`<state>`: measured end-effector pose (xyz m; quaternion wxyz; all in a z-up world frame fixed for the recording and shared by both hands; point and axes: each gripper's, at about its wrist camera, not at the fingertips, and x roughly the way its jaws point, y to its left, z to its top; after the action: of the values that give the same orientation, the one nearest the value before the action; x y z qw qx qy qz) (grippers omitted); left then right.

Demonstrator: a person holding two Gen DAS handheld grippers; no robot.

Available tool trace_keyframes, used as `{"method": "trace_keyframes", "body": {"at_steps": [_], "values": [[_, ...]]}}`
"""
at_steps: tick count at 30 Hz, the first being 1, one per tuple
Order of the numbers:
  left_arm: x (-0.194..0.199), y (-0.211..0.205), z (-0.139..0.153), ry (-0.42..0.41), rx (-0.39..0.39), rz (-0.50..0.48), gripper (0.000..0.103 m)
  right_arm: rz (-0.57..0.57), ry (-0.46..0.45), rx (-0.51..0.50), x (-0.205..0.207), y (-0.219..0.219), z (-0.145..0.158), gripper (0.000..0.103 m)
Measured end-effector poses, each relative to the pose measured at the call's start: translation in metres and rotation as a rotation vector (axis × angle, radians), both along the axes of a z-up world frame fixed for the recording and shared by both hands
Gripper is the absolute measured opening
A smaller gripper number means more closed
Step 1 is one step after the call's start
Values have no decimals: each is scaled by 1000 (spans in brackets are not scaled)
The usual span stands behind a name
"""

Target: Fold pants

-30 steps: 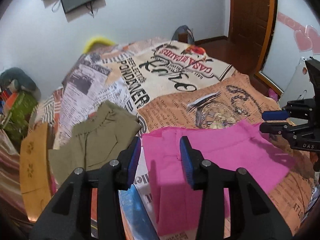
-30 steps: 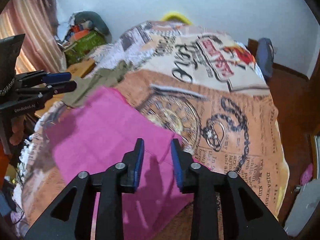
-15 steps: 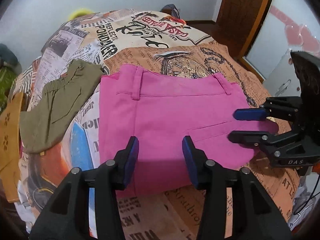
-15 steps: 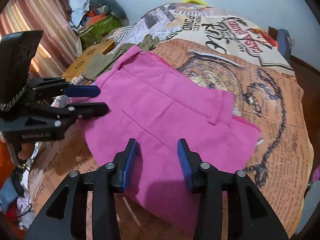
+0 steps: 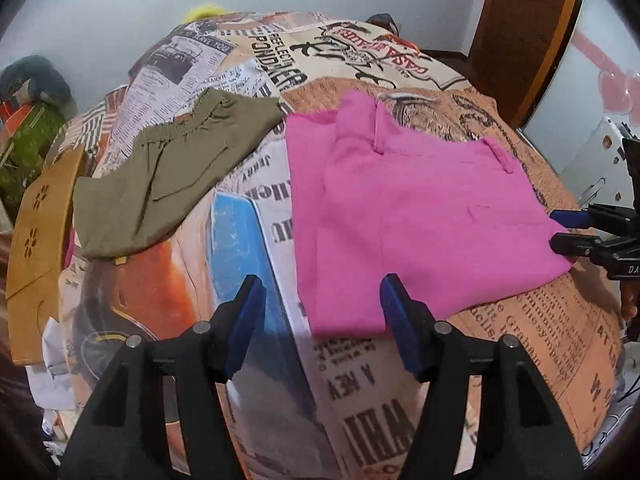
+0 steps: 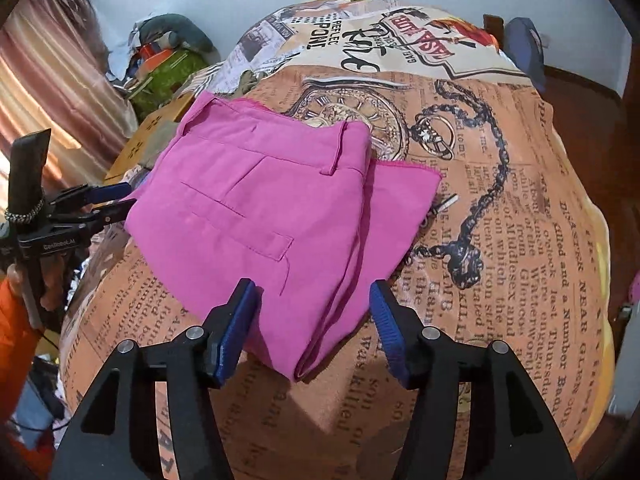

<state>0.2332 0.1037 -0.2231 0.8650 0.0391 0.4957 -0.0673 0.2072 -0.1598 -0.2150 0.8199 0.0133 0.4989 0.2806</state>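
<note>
The pink pants (image 5: 404, 216) lie folded flat on the newspaper-print bedspread (image 5: 360, 396), waistband toward the far side. In the right wrist view the pink pants (image 6: 256, 216) show a back pocket and a lower layer sticking out to the right. My left gripper (image 5: 322, 322) is open and empty, hovering just above the near left corner of the pants. My right gripper (image 6: 312, 328) is open and empty above the near folded corner. Each gripper shows in the other's view, the right one (image 5: 568, 230) at the pants' right edge, the left one (image 6: 120, 200) at their left edge.
Olive green pants (image 5: 168, 168) lie folded to the left of the pink ones. A wooden board (image 5: 36, 240) stands at the bed's left edge, with cluttered bags (image 6: 168, 68) behind. A wooden door (image 5: 520, 32) is at the far right.
Both grippers have opened wider and drawn back toward the near edge of the pants. The pink pants lie flat and released on the bed.
</note>
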Motion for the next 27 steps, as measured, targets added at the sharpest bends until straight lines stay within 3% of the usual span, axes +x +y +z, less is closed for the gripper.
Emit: {"method": "trace_keyframes", "body": {"at_steps": [5,8,14,21,27], "values": [[11,2,23,-52,6,-4,62,-29,-74,-23,10,-4,21,56],[28,3,25,-42,-26,2,62,-63,-80,-20,24,-10,20,56],[60,6,-1,37,-93,21,62,-103,27,-1,45,-14,-12,56],[72,9,-24,94,-156,31,63,-92,46,19,46,-13,-23,57],[81,8,-28,88,-184,59,63,-118,83,72,55,-17,-29,61]]}}
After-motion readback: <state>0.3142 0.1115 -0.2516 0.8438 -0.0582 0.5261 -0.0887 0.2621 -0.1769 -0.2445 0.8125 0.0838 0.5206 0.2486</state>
